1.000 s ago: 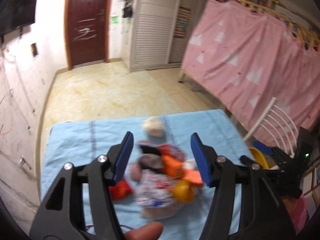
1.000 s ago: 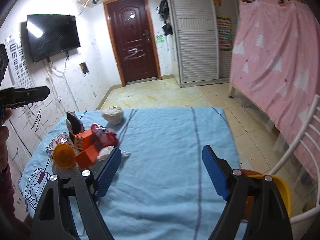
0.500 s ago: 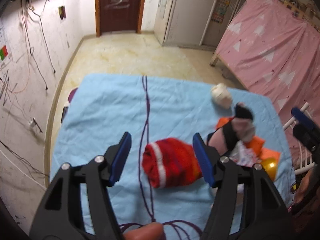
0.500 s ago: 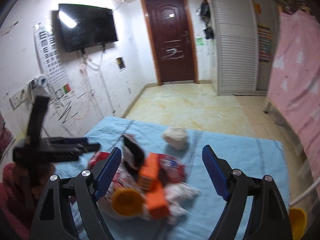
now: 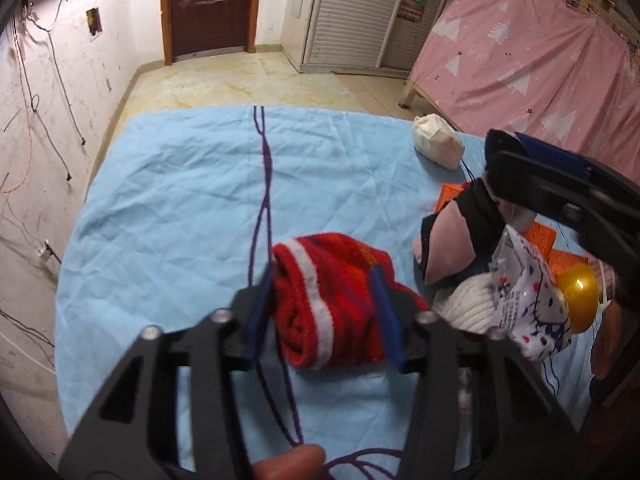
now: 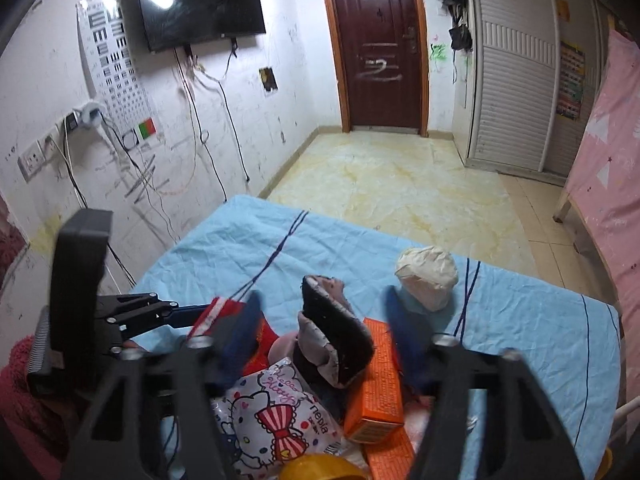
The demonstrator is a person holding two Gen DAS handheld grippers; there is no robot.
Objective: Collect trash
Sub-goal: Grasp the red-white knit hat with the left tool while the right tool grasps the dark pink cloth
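Note:
A red knit sock with a white stripe [image 5: 332, 300] lies on the blue cloth [image 5: 180, 200]. My left gripper [image 5: 322, 316] is closing on it, and both pads touch its sides. The trash pile sits to its right: a black and pink slipper [image 6: 336, 344], an orange box [image 6: 378, 380], a cartoon-cat plastic bag [image 6: 280, 412] and a yellow lid [image 5: 578, 298]. My right gripper [image 6: 322, 328] hangs over the pile with its jaws closing. The slipper stands between them, clear of the pads. A crumpled white paper ball [image 6: 427, 276] lies farther back.
The pile also holds a white knit piece [image 5: 468, 304]. A pink curtained bed [image 5: 540, 60] runs along the right, and a wired wall [image 6: 192, 128] stands close on the left. Tiled floor [image 6: 400, 176] leads to a brown door [image 6: 380, 40].
My left gripper dropped from the pile to the red sock and narrowed onto it. My right gripper swung left from the bare cloth to over the pile, and its jaws narrowed.

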